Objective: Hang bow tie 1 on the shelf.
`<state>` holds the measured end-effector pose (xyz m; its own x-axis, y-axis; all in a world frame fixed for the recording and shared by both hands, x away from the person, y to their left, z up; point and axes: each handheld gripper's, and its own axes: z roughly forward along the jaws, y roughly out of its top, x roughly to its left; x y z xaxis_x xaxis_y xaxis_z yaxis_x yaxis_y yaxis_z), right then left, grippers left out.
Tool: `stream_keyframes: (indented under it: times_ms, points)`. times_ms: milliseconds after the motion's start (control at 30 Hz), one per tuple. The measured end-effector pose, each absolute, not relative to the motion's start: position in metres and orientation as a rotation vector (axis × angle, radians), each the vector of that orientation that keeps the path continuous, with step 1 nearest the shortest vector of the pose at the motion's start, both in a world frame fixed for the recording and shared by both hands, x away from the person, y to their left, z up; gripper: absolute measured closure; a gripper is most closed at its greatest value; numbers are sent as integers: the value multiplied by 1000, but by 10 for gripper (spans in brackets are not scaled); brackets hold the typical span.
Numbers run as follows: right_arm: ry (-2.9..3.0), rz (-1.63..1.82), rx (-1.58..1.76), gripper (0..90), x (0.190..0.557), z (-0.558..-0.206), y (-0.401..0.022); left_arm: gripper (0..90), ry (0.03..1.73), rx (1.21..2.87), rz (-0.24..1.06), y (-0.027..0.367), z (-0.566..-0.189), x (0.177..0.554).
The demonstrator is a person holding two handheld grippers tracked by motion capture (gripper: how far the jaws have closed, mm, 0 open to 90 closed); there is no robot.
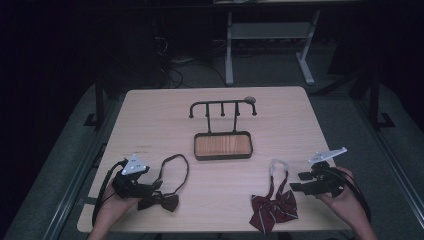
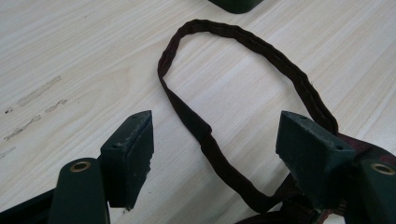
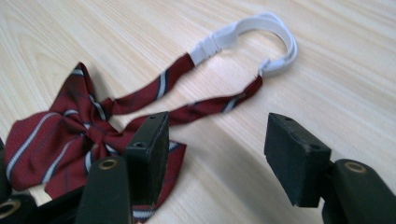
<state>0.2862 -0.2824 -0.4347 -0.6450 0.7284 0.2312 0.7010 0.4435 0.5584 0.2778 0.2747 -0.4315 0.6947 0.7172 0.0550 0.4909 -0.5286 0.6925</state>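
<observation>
Each hand-held gripper (image 1: pixel 156 186) (image 1: pixel 296 181): black body, blocky black jaws with brass eyelets, grey triangular top plate, black trailing cable.

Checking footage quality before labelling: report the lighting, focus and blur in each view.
High view: dim, room black, table evenly lit, fairly sharp. Left gripper view: bright; dark bow tie strap crisp, near jaws slightly soft. Right gripper view: striped bow tie a little soft, its white band near glare, soft shadows under the jaws.
</observation>
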Motion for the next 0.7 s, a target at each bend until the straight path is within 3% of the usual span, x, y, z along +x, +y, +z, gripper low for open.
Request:
stream_keyframes:
  times_ms: [700]
  points:
    - [2675, 875, 1325, 450, 324, -421, -260, 266, 915, 2242, 450, 274, -432, 279]
